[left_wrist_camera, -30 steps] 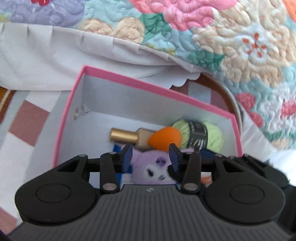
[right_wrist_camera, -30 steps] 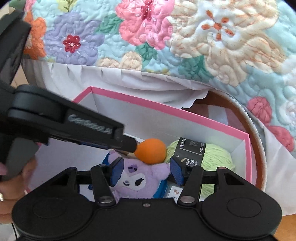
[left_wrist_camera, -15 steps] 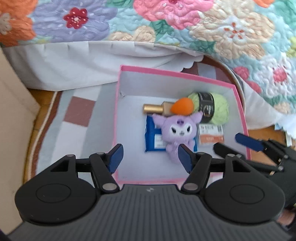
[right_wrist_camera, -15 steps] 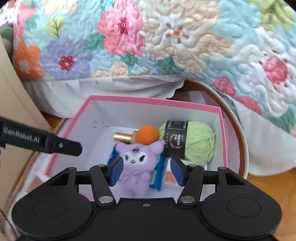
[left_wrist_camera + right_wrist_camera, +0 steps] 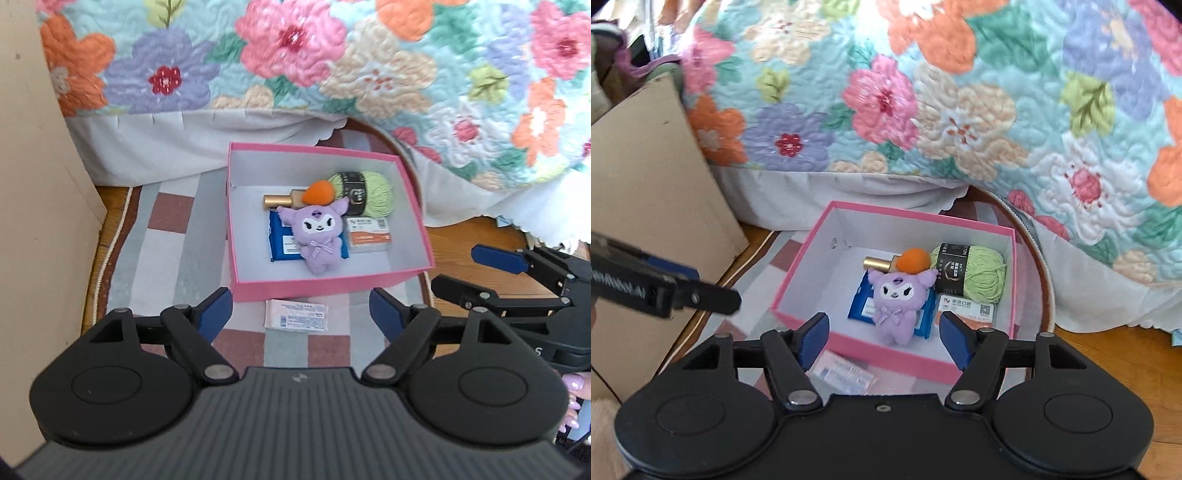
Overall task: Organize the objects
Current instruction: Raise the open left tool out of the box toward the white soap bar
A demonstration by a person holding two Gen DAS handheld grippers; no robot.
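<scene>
A beige cardboard panel [image 5: 33, 192] is standing along the left edge of the checked rug [image 5: 162, 266]. The left gripper [image 5: 300, 309] is hovering above the rug's near edge; its jaws have just been opening and are standing wide, with nothing between them. Directly beneath it, a pale pink sachet [image 5: 295, 314] is lying flat on the rug, just outside the near wall of the pink box [image 5: 332, 286].

The box is sitting open near the rug's far edge, close to the flowered quilt [image 5: 332, 66] hanging behind it. Inside, toward the far wall, a gold-capped bottle [image 5: 280, 200] is lying on its side, with an orange sponge [image 5: 318, 192] resting against it and a ball of green yarn [image 5: 369, 194] filling the far right corner. In the middle, a purple plush toy [image 5: 318, 236] is lying face up over a blue packet [image 5: 280, 240]. To its right, an orange-and-white card pack [image 5: 369, 234] is lying flat near the right wall.

The right gripper [image 5: 884, 341] is hanging over the box's near right corner; its jaws have also just been opening and are gaping wide and empty. Fingers [image 5: 574, 391] with pale nails are showing at the right edge.
</scene>
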